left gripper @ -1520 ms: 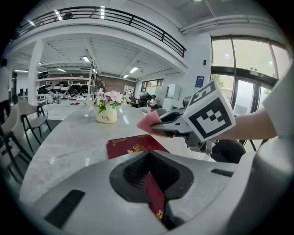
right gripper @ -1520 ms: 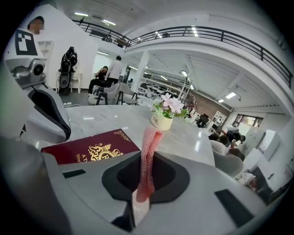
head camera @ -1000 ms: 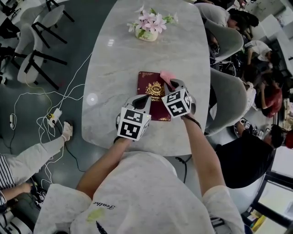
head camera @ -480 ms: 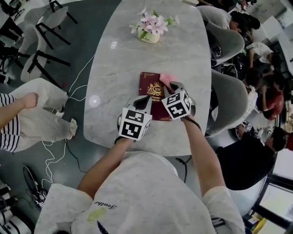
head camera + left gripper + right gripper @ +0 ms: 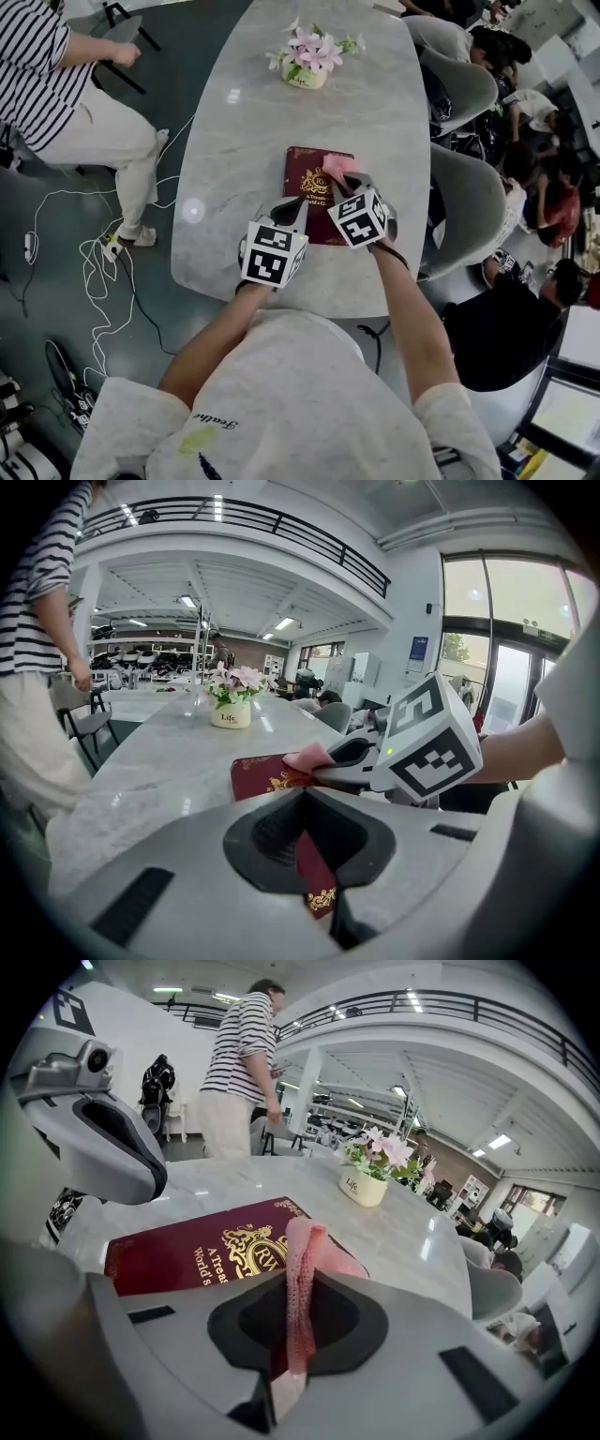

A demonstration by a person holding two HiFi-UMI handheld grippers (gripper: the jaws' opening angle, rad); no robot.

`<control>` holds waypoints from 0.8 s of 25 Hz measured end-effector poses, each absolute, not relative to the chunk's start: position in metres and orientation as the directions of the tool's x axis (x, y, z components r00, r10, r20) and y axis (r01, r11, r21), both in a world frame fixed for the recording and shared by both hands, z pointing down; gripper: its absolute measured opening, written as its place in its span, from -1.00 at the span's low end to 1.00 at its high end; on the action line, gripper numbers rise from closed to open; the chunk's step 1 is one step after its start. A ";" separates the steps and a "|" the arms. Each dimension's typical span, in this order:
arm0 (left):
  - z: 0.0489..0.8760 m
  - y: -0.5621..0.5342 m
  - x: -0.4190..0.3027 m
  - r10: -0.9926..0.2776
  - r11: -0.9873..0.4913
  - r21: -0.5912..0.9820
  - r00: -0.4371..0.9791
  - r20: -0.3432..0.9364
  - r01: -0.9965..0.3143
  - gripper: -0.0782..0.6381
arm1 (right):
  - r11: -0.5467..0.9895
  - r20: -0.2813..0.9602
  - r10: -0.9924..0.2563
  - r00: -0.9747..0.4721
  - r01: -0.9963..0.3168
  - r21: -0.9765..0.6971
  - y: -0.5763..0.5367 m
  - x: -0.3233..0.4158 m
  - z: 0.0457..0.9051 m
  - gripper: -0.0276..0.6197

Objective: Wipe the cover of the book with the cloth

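Bench [image 5: 234, 141]: pale marble top. A burgundy book [image 5: 306, 171] with a gold crest lies flat on it, closed, cover up, in front of the operator.

Right tool [image 5: 298, 1277]: jaws clamped on a pink cloth [image 5: 305, 1239]. The cloth's free end lies on the cover beside the crest, towards the book's far right part.

Left tool [image 5: 294, 208]: jaws drawn together, nothing gripped. The tips sit at the near left part of the book, and the cover shows through the slit between them.

The two tools are just beside each other over the book.

A small pot of pink flowers [image 5: 307, 56] stands at the far end of the bench, well apart from the book. A person in a striped shirt [image 5: 37, 66] stands beside the bench's far left.
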State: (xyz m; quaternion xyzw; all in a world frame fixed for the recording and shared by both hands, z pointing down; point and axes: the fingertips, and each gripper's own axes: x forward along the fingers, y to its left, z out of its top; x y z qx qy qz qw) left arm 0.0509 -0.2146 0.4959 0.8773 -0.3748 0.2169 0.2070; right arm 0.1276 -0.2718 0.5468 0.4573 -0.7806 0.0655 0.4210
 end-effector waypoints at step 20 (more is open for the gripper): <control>0.493 -0.196 0.045 -0.591 -0.615 0.190 0.607 0.532 -0.765 -0.76 | 0.590 0.721 -0.647 -0.248 -0.762 0.268 -0.248 0.119 0.549 -0.85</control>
